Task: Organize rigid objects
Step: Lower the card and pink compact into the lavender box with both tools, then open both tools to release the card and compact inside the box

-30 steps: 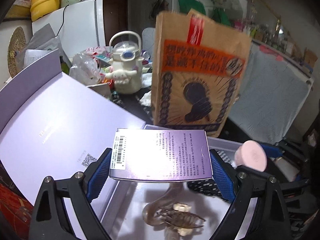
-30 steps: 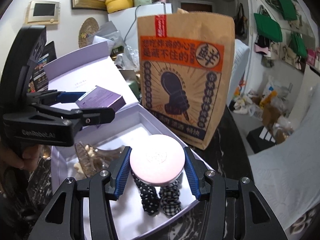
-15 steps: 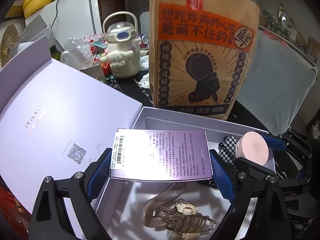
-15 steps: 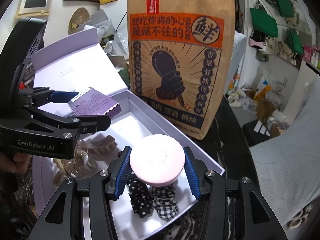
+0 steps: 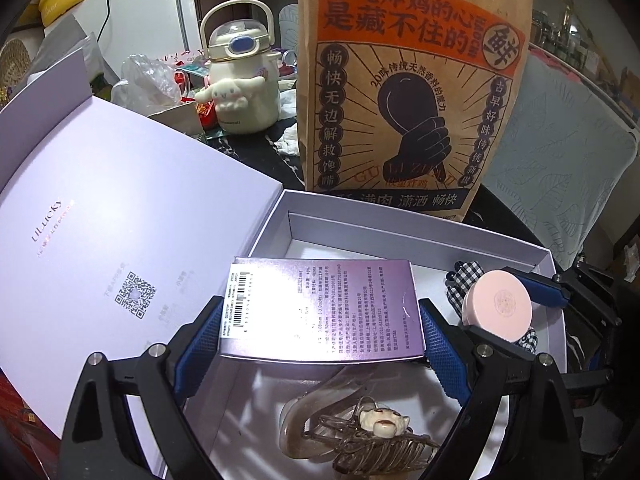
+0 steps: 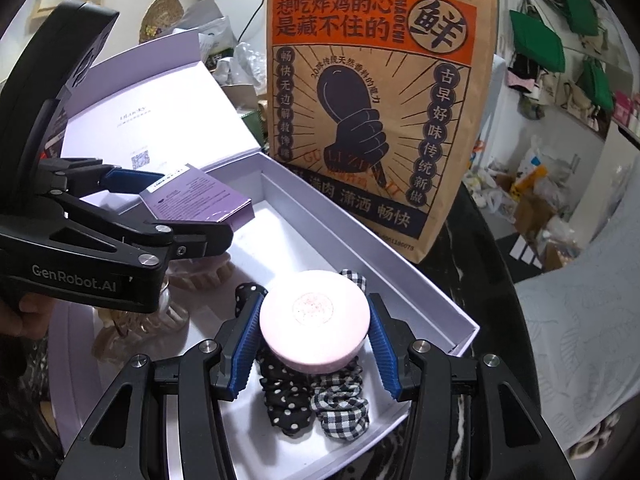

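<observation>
Purple carton (image 5: 320,312) clamped in left gripper (image 5: 320,344), pink round case (image 6: 314,316) clamped in right gripper (image 6: 314,344), over white box (image 6: 360,224), paper bag (image 6: 376,100) at 12 o'clock.

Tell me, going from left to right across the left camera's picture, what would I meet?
Open purple lid → purple carton in the left tongs → pink round case in the right tongs.

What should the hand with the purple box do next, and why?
Probably lower the purple box into the bare far end of the white tray and let go. The left gripper holds it above the tray, past the hair claws.
</observation>
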`<action>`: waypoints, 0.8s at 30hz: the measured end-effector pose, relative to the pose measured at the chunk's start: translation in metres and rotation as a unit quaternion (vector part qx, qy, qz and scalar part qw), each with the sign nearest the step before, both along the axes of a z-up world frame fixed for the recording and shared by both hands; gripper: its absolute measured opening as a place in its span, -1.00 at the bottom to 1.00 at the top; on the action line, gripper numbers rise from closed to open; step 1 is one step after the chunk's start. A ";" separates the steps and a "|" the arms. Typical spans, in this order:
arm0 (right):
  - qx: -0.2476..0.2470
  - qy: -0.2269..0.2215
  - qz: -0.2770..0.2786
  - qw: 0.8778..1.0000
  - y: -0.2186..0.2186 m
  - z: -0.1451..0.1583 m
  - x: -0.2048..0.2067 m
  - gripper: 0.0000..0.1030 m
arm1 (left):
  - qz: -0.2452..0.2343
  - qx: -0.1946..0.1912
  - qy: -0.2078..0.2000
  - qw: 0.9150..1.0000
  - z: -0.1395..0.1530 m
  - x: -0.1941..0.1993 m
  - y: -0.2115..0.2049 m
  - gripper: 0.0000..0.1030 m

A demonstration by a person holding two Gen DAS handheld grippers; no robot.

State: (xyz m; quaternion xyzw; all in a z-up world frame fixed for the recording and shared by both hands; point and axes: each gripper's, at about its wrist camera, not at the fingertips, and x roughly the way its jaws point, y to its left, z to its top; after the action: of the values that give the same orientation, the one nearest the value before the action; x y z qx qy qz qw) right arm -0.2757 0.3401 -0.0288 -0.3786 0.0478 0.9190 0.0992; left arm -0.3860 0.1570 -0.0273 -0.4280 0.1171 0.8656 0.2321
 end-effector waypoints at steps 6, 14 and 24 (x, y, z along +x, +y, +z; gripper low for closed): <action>0.007 0.002 -0.001 1.000 -0.004 -0.002 0.000 0.04 | -0.001 0.000 0.004 1.000 -0.001 -0.001 0.002 0.80; -0.011 0.008 0.003 1.000 -0.001 -0.001 0.001 0.18 | -0.004 -0.001 -0.012 1.000 -0.006 -0.007 0.005 0.80; -0.026 0.014 -0.009 1.000 0.006 0.005 0.003 0.30 | 0.002 0.001 0.008 1.000 0.003 -0.002 0.003 0.81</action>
State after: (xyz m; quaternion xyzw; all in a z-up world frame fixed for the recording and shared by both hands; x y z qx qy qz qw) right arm -0.2723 0.3458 -0.0239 -0.3674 0.0767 0.9219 0.0963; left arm -0.3885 0.1602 -0.0247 -0.4206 0.1172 0.8698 0.2300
